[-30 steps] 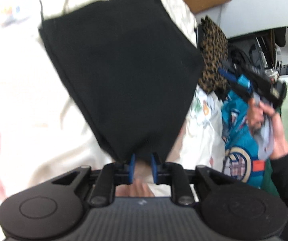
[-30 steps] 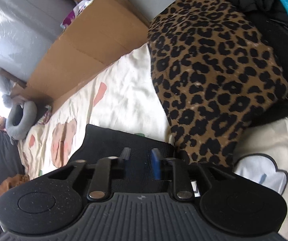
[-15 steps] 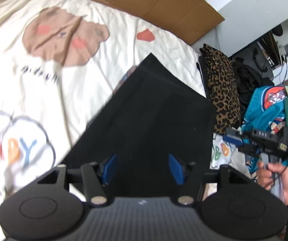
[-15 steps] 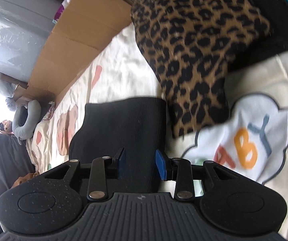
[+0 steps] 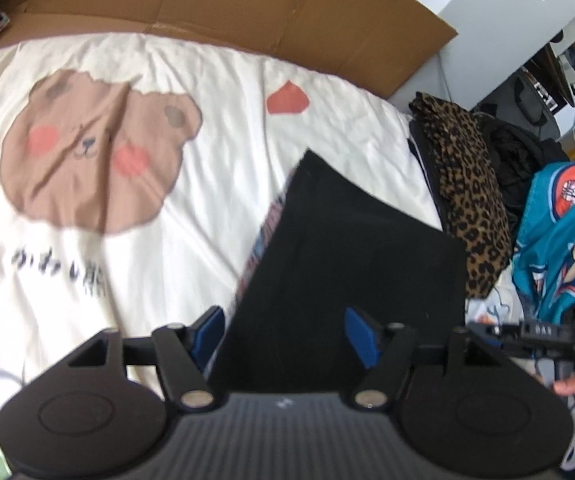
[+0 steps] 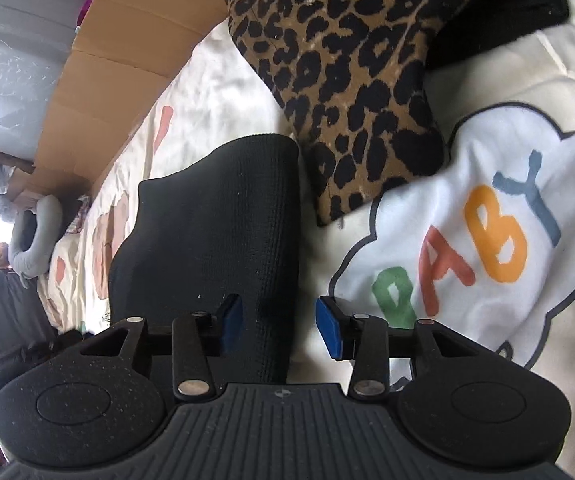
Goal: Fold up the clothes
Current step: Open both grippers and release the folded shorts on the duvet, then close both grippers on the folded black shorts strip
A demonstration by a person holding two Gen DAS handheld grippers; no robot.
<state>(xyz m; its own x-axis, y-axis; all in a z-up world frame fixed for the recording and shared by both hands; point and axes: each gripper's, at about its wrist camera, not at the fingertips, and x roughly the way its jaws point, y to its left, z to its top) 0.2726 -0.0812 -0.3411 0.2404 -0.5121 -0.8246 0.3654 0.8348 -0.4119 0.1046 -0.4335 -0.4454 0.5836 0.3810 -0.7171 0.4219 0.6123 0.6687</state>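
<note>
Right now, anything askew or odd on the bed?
The folded black garment lies skewed on the bedsheet, and a striped layer peeks out along its left edge, so the fold is not flush. Nothing looks spilled or damaged.

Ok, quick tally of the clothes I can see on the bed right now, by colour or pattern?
Black, folded, lying flat between the two grippers: 1, the black garment
Leopard print: 1, the leopard-print garment
Black, crumpled in the pile: 1, the dark bundle
Teal, patterned: 1, the teal garment
Total: 4
</note>
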